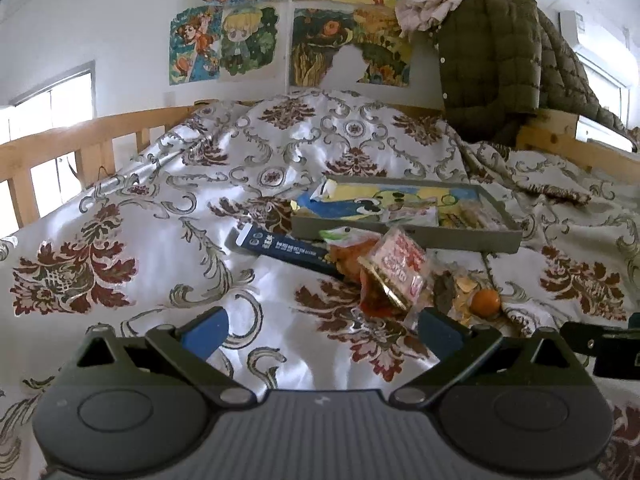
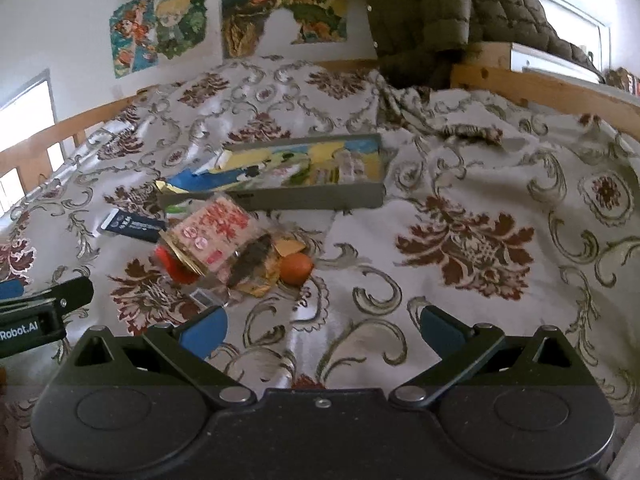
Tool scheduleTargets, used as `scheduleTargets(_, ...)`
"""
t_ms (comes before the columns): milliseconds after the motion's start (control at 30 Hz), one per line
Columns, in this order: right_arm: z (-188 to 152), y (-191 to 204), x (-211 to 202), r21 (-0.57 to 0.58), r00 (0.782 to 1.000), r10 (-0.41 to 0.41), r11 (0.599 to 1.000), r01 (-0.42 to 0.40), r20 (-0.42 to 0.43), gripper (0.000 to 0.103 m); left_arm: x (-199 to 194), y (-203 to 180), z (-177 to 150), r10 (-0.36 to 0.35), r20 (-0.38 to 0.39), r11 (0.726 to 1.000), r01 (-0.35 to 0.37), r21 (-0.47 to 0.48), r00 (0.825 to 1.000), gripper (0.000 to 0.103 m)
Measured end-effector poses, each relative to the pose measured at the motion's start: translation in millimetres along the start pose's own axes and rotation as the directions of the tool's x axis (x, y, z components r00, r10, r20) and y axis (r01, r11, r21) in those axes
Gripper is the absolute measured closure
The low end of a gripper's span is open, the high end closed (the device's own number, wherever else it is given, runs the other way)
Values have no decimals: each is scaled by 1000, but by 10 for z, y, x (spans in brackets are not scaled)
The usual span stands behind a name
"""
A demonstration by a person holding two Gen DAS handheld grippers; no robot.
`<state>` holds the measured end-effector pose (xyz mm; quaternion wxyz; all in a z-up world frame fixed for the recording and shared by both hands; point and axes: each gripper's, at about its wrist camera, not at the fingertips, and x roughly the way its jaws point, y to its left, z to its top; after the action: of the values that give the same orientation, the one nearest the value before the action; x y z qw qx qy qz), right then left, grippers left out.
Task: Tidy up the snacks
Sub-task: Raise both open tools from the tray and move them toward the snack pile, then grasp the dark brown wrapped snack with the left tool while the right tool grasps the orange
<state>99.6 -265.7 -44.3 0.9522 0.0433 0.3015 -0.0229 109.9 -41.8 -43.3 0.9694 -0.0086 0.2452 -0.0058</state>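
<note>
Tray [image 1: 404,237]: grey, holds several snack packets.
Snack pile [image 1: 394,270]: loose, 1 o'clock of left gripper [image 1: 323,334].
Left gripper: wide, empty.
Right gripper [image 2: 323,334]: wide, empty.

Both wrist views sit low over the white floral-patterned bed quilt [image 1: 168,248], facing the poster-covered wall. Left wrist view stands left of the snack pile, close; right wrist view right of it, slightly farther. Shared: the shallow grey rectangular tray [image 1: 472,238] [image 2: 304,200], the small round orange fruit [image 1: 485,302] [image 2: 296,268], the olive quilted jacket [image 1: 500,52].
</note>
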Motion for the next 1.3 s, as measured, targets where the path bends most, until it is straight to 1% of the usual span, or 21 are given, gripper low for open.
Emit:
scheduleTargets(267, 49, -15, -15, 0, 1000, 9, 1000, -9, 29, 1, 31, 10, 41, -2, 4, 999, 2, -37, 1000, 0)
scheduleTargets(467, 120, -40, 37, -8, 999, 18, 1000, -18, 32, 1, 64, -22, 73, 1, 14, 1000, -1, -27, 1000, 0)
scheduleTargets(633, 204, -58, 114, -24, 998, 40, 999, -39, 40, 1, 205, -64, 111, 5, 3, 998, -5, -59, 1000, 0)
scheduleTargets(767, 299, -89, 257, -41, 997, 66, 997, -64, 36, 1, 330, -102, 131, 14, -2, 998, -14, -56, 1000, 0)
scheduleTargets(833, 358, -105, 330, -65, 996, 85, 994, -82, 39, 1, 398, -128, 153, 7, 0, 999, -7, -50, 1000, 0)
scheduleTargets(967, 458, -172, 457, -111, 993, 105, 989, -98, 57, 1, 512, -225, 205, -21, 10, 1000, 21, 2, 1000, 0)
scheduleTargets(1133, 514, -285, 639, -151, 991, 117, 983, -106, 63, 1, 685, -376, 261, -83, 5, 993, 83, 86, 997, 0)
scheduleTargets(1233, 535, -346, 728, -186, 989, 133, 975, -120, 63, 1, 771, -459, 265, -130, -11, 983, 130, 132, 991, 0)
scheduleTargets(1300, 542, -373, 771, -229, 988, 140, 966, -122, 67, 1, 831, -526, 269, -169, -30, 968, 172, 180, 985, 0)
